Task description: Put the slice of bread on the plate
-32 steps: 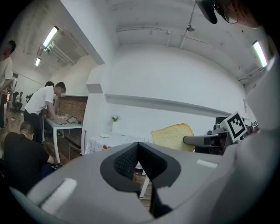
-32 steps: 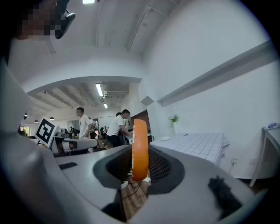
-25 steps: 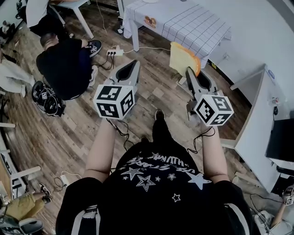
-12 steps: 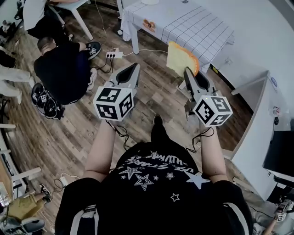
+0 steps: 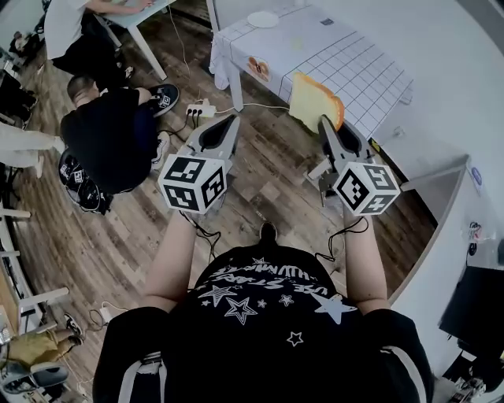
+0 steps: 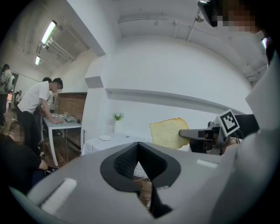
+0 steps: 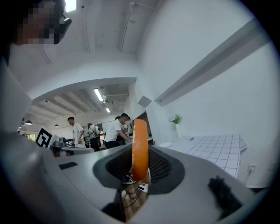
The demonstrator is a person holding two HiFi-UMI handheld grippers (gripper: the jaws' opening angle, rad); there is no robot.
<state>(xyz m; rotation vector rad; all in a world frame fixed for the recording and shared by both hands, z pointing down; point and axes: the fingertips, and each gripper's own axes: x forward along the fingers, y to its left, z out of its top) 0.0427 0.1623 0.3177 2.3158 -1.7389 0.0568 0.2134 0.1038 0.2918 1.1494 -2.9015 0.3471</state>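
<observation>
A slice of bread (image 5: pixel 313 101) with an orange-brown crust stands on edge in my right gripper (image 5: pixel 325 126), which is shut on its lower edge. In the right gripper view the bread (image 7: pixel 140 146) shows edge-on between the pads. My left gripper (image 5: pixel 227 126) is level beside it, shut and holding nothing. A small white plate (image 5: pixel 263 19) lies at the far end of a table with a checked cloth (image 5: pixel 346 59), ahead of both grippers. The plate (image 6: pixel 105 137) is small and distant in the left gripper view, where the bread (image 6: pixel 167 133) hangs to the right.
A person in black (image 5: pixel 110 130) crouches on the wooden floor at left, and another leans over a white desk (image 5: pixel 130 16). A power strip (image 5: pixel 201 109) with cables lies by the table leg. A white cabinet (image 5: pixel 449 212) stands at right. A potted plant (image 6: pixel 117 117) sits behind the table.
Both grippers have moved forward toward the checked table, with the bread still held upright. The plate has come into the head view at the top.
</observation>
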